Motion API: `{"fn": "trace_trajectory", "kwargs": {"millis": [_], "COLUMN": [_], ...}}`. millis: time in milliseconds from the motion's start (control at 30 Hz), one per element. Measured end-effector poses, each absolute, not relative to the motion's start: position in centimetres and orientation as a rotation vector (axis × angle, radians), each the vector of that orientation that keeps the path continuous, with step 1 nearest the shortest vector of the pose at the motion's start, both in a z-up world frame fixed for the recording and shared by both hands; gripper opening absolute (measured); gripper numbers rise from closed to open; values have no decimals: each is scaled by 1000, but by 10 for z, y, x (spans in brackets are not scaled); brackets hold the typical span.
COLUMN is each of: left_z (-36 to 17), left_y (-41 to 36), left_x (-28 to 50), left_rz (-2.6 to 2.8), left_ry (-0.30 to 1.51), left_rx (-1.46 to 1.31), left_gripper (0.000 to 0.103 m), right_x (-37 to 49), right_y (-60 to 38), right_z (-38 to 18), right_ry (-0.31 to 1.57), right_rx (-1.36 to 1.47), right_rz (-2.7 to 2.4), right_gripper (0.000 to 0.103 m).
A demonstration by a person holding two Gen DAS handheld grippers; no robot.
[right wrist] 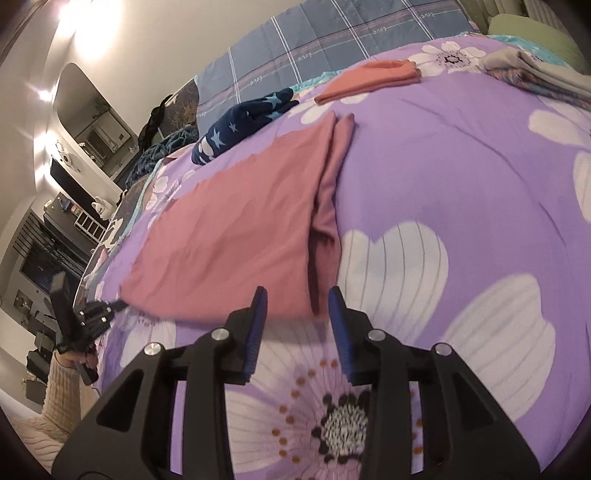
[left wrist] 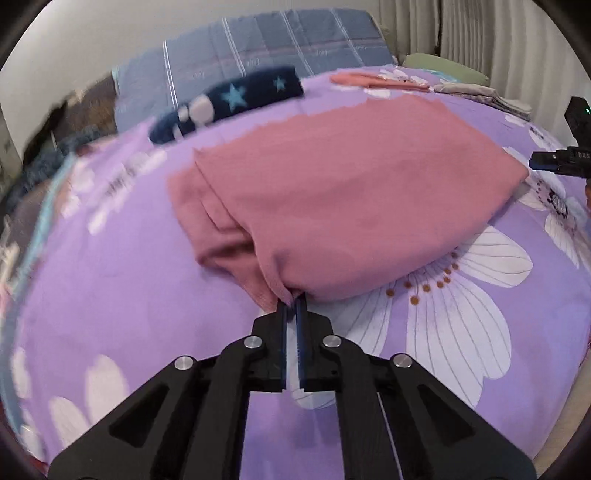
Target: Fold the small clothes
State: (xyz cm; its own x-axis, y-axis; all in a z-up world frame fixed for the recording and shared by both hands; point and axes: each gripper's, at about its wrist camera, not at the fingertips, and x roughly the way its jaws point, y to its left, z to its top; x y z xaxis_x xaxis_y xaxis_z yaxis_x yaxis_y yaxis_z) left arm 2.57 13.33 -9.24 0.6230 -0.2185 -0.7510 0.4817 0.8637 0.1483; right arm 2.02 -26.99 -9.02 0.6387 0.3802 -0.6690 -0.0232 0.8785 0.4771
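A pink garment [left wrist: 332, 199] lies folded on the purple flowered bedsheet [left wrist: 110, 288]. My left gripper [left wrist: 293, 301] is shut on its near corner, with bunched cloth pinched between the blue pads. In the right wrist view the same pink garment [right wrist: 236, 236] spreads to the left, with a folded strip along its right edge. My right gripper [right wrist: 297, 295] stands open at the garment's near edge; its pads do not press the cloth. The left gripper [right wrist: 110, 308] shows at the far left on the other corner, held by a hand in a cream sleeve. The right gripper [left wrist: 554, 162] sits beside the garment's right corner.
A navy star-print garment [right wrist: 240, 125] lies behind the pink one. Further back are a folded orange garment [right wrist: 369, 77] and a stack of grey folded clothes [right wrist: 546, 74]. A blue plaid quilt [right wrist: 332, 40] and a green pillow [right wrist: 532, 33] line the head of the bed.
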Motion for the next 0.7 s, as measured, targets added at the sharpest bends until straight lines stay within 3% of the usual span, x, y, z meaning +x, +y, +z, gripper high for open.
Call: {"fn": "trace_trajectory", "kwargs": {"millis": [267, 433, 467, 500, 533, 567, 700], "left_z": [-109, -83, -76, -68, -57, -53, -57], "left_y": [153, 156, 148, 138, 118, 101, 10], "left_x": [6, 4, 5, 5, 5, 6, 12], "left_rz": [-302, -298, -324, -359, -409, -444, -638], "left_ry": [865, 801, 782, 758, 715, 690, 709], "left_rx": [511, 321, 295, 274, 268, 274, 308], "left_gripper": [0, 1, 3, 13, 30, 35, 37], "right_x": [20, 25, 27, 28, 30, 30, 35], "right_y": [-275, -276, -277, -278, -279, -280, -286], "right_z": [-99, -99, -98, -98, -98, -98, -95], "right_ry": [869, 872, 870, 867, 866, 865, 854], "right_rx": [483, 476, 473, 472, 475, 478, 460], "right_rz": [216, 216, 214, 212, 212, 212, 198], "right_gripper": [37, 37, 37, 37, 37, 37, 37]}}
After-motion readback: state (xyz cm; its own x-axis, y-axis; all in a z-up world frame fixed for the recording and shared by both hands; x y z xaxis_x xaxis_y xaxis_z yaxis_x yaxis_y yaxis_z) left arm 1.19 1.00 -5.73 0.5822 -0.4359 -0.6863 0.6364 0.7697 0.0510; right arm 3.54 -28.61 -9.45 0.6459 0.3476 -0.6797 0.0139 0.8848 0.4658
